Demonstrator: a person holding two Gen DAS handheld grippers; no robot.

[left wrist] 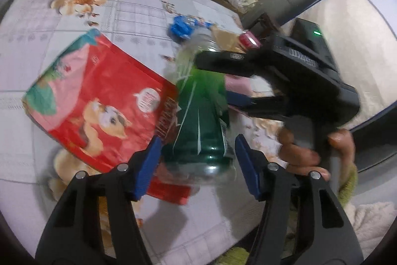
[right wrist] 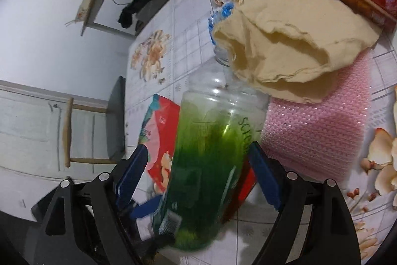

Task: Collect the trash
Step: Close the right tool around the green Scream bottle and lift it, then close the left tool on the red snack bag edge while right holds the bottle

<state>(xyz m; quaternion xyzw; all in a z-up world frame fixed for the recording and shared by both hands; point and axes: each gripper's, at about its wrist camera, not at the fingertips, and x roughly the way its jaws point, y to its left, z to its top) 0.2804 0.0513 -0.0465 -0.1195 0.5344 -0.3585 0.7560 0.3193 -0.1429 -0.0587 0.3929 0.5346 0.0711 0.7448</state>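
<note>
Both claws, the left claw (left wrist: 196, 160) and right claw (right wrist: 198, 178), stand open around a green bottle (left wrist: 201, 121) amid crowding trash, bare table (left wrist: 104, 16) beyond.

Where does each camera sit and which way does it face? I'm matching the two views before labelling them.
Left wrist: on the left gripper, angled down at the green bottle and red bag; the right gripper and a hand show.
Right wrist: on the right gripper, angled down at the bottle, beige cloth, pink pad.
Shared: bottle, bag, floral table.
</note>
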